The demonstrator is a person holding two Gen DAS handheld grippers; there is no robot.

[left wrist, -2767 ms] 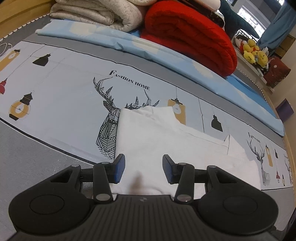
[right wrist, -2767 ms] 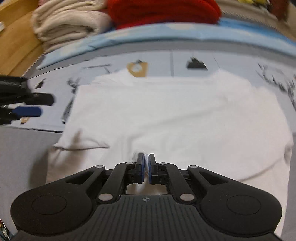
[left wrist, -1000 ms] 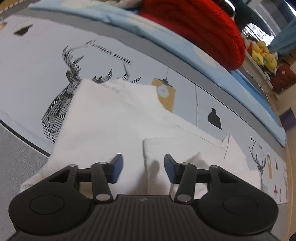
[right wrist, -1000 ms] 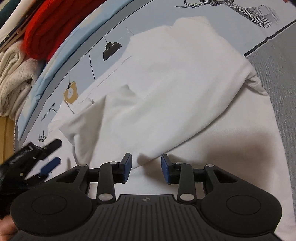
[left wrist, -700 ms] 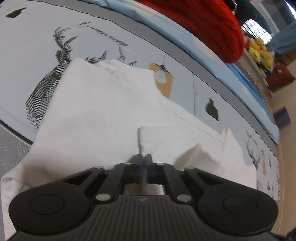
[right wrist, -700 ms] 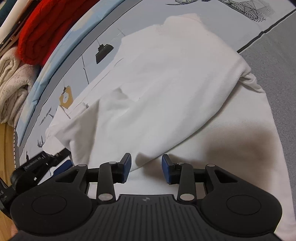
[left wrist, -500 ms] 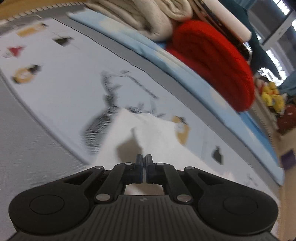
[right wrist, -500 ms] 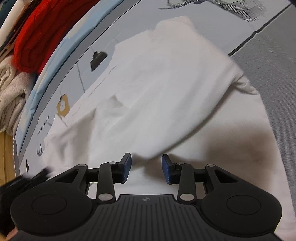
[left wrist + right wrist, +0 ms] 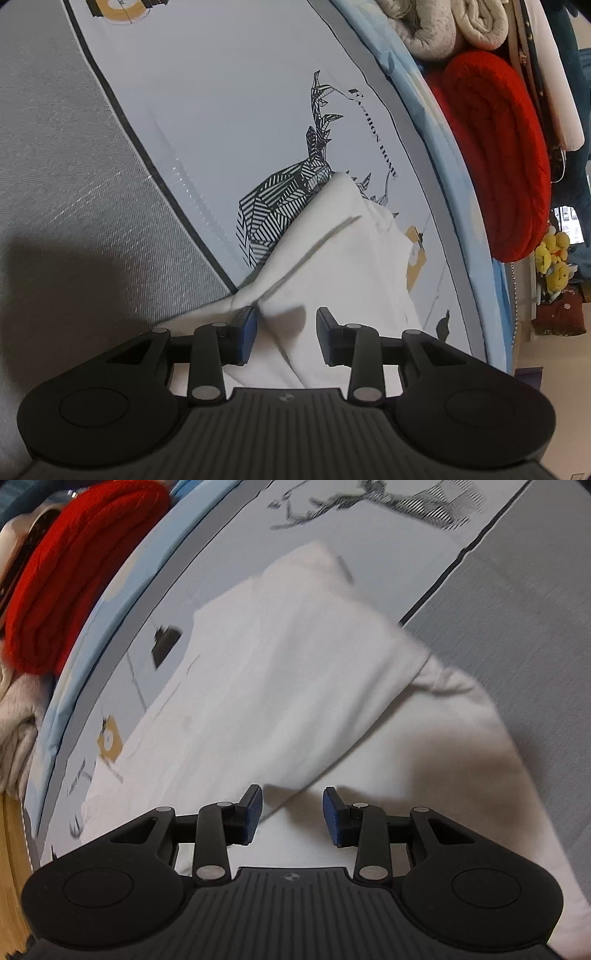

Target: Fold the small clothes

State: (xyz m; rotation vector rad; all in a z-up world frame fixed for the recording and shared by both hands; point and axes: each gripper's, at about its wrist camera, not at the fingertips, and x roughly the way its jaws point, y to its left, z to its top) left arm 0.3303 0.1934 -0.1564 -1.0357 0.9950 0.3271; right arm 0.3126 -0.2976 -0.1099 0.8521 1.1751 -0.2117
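On the pale-blue printed bed sheet (image 9: 229,110), black lettering beside 1 geometric deer print (image 9: 291,199) reads approx "Fashion Home", w/ 1 yellow lamp motif (image 9: 415,262) further right. 1 white cotton garment (image 9: 343,266), partly folded, lies flat on the sheet near its grey border; the left gripper (image 9: 285,334) sits over a fold edge, jaws just opened & apart, cloth between but not pinched. At the far edge, 1 rolled red knit blanket (image 9: 74,568); the right gripper (image 9: 292,814) also stands apart over the garment, gripping nothing.
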